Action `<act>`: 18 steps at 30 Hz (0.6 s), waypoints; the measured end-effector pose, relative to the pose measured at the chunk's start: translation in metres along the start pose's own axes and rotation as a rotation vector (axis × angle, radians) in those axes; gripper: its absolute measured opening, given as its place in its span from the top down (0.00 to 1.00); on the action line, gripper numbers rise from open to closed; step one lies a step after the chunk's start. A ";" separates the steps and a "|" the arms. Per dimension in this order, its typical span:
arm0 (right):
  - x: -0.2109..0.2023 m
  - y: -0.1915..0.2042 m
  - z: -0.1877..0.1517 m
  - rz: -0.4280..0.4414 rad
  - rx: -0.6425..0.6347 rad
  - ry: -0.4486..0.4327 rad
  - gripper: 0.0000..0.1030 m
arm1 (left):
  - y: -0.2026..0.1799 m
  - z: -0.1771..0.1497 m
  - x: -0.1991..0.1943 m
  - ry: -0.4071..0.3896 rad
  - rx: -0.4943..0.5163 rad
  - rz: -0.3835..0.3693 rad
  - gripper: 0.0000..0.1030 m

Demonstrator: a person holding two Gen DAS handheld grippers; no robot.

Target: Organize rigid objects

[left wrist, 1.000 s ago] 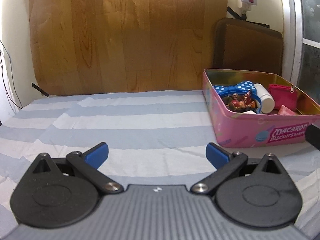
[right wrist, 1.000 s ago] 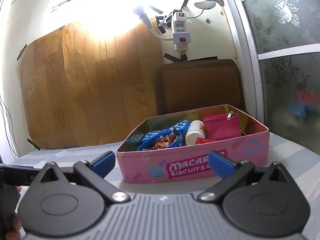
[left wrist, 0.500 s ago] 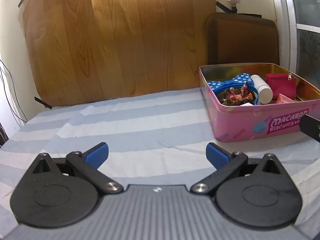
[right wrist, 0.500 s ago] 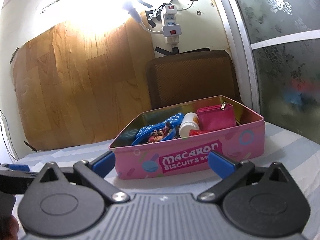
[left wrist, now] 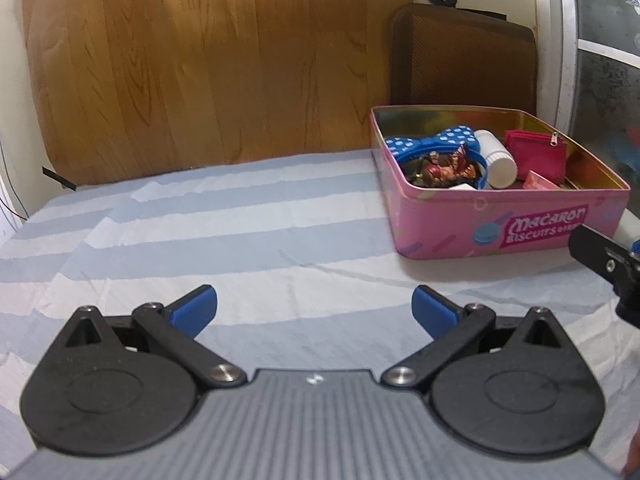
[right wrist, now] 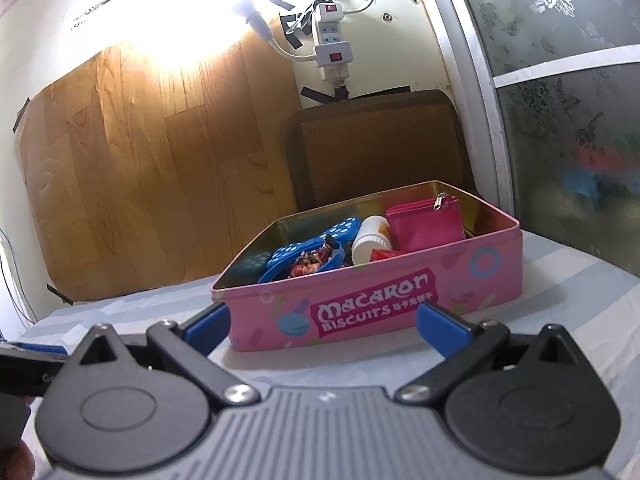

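- At the lower middle of the left wrist view, the left tongs stand wide apart with nothing between them, over bare striped cloth covering the surface.
- Right of centre in that view sits one pink tin, lid off, with the things already inside: one blue dotted case, one small figure, one white bottle, one pink zip purse and what looks like one red packet.
- At the far right edge, part of the other tool shows, close to the tin's front wall.
- Low in the right wrist view, the right tongs are also apart and hold nothing; the tin lies just ahead, its near left corner beside the left blue pad.
- Risk, as I judge it: a push forward could shove the light tin along the cloth, or wrinkle the cloth and tip the contents.
- No loose thing shows outside the tin, so the sorting looks near done.
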State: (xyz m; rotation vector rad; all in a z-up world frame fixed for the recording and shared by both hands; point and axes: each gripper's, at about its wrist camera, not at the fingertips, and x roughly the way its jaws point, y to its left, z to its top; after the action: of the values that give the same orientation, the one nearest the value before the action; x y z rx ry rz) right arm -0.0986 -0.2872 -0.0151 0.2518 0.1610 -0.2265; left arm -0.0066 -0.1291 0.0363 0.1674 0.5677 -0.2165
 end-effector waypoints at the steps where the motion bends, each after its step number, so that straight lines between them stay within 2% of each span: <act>1: 0.000 0.000 0.000 -0.001 0.001 0.002 0.00 | 0.000 0.000 0.000 0.007 -0.003 -0.008 0.00; 9: 0.002 0.000 -0.003 -0.004 0.007 0.020 0.00 | -0.002 -0.002 -0.001 0.041 -0.012 -0.055 0.00; 18: 0.005 -0.001 -0.005 -0.003 0.017 0.035 0.00 | -0.004 -0.003 0.002 0.060 -0.009 -0.073 0.00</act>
State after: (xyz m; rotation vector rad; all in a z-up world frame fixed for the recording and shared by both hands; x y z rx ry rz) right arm -0.0943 -0.2878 -0.0212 0.2727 0.1947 -0.2269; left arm -0.0076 -0.1321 0.0325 0.1448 0.6355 -0.2801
